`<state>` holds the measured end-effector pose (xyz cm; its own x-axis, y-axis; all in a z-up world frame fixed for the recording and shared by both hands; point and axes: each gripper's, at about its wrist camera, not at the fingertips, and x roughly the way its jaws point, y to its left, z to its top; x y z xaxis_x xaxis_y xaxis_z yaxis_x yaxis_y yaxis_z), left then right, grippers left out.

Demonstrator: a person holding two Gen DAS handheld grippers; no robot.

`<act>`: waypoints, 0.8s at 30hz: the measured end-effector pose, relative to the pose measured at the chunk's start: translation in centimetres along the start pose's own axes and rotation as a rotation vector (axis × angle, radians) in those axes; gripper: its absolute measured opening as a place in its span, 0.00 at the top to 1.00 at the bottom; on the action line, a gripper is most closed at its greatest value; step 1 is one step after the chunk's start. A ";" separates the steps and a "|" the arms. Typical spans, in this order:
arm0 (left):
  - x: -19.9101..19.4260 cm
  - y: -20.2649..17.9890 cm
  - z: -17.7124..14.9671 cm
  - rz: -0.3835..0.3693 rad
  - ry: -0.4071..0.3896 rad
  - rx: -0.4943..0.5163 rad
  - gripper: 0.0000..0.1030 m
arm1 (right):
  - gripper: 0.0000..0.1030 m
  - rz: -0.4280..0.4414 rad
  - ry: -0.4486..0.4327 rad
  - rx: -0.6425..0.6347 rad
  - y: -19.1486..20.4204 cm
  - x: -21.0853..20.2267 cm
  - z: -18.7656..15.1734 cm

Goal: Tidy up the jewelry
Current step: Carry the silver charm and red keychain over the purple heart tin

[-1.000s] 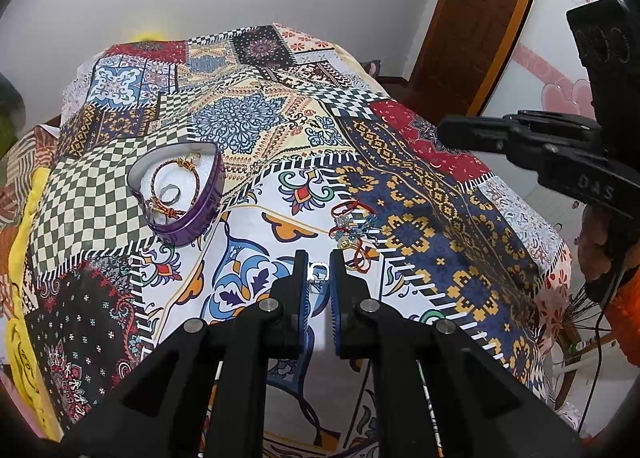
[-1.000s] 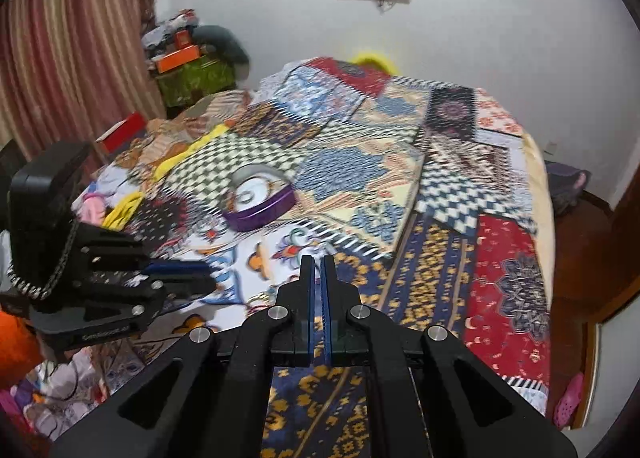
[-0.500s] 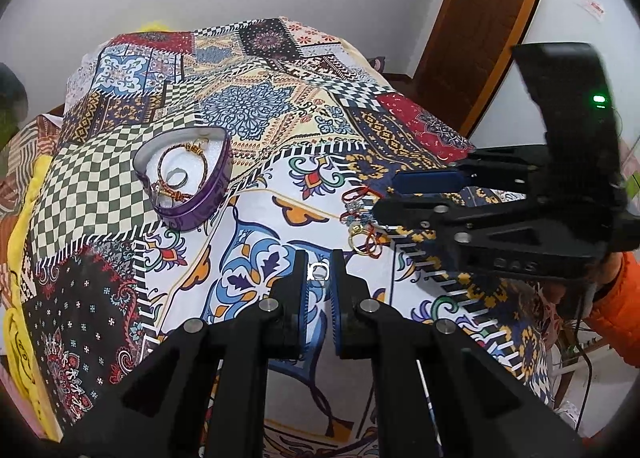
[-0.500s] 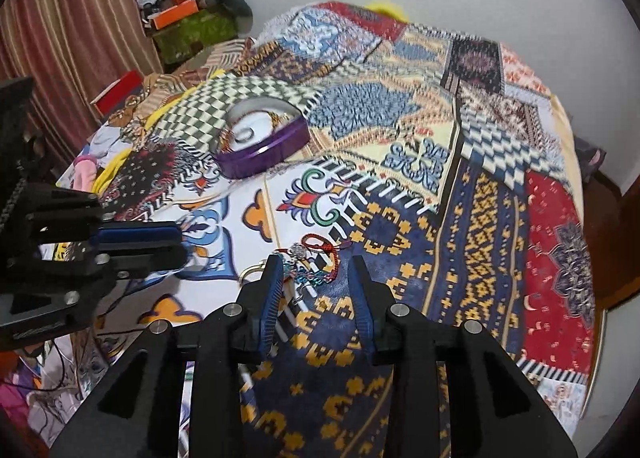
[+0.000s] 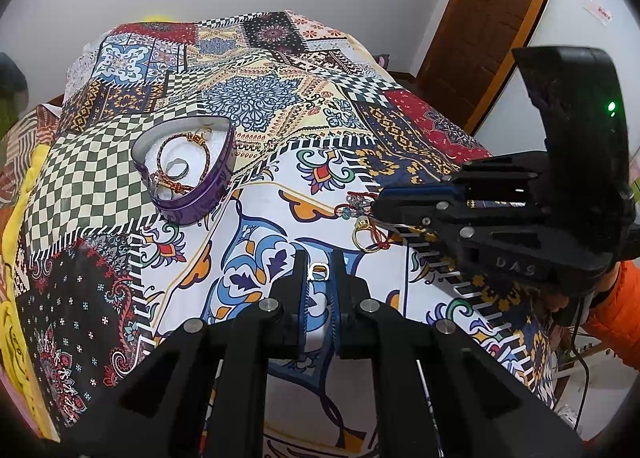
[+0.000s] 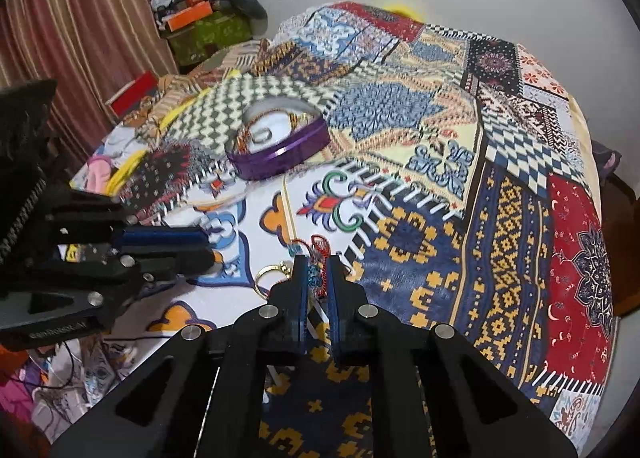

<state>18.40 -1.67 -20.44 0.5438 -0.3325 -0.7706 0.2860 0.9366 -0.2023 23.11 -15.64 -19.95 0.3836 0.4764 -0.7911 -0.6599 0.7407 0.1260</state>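
Tin (image 5: 188,194): purple, heart-shaped, lidless, upper left of the left wrist frame, on the green-and-white checked patch of the bedspread (image 5: 256,98); white lining inside.
Tin contents: red-and-gold corded bracelet (image 5: 182,162) curled round the inside, with a plain silver ring (image 5: 177,169) lying within its loop.
Tin in right wrist frame (image 6: 276,146): upper centre, blurred, the same loop visible inside.
Left gripper (image 5: 319,271): bottom centre of its frame, narrowed onto a small silver ring (image 5: 319,272) pinched between the fingertips, above the white-and-blue patch.
Right gripper (image 6: 318,278): bottom centre of its own frame, jaws closing, narrow, pressed on a tangle of red cord and blue beads (image 6: 316,276).
Right gripper in left wrist frame (image 5: 378,204): entering from the right edge, tips at the loose pile.
Loose pile (image 5: 358,206): centre right of the left wrist frame, well apart from the tin, on the bedspread.
Gold ring (image 5: 366,236): lying just below the pile, beside the right gripper's tips.
Sleeve (image 5: 616,310): orange, right edge.
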 end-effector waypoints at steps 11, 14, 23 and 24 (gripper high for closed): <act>-1.3 0.0 0.5 0.014 -0.029 0.003 0.92 | 0.93 -0.017 -0.111 0.006 0.1 -4.0 2.1; -1.7 0.1 0.7 0.021 -0.041 0.001 0.92 | 0.93 -0.023 -0.132 0.009 0.0 -4.8 2.5; -3.5 1.2 2.1 0.055 -0.102 -0.011 0.92 | 0.93 -0.035 -0.189 0.010 0.2 -5.9 4.4; -3.7 1.4 2.3 0.060 -0.109 -0.013 0.92 | 0.93 -0.034 -0.196 0.009 0.3 -5.9 4.9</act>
<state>18.65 0.58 -16.48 0.6424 -0.2853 -0.7113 0.2407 0.9563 -0.1662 23.77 -15.88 -12.37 0.5245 0.5339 -0.6632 -0.6393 0.7614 0.1075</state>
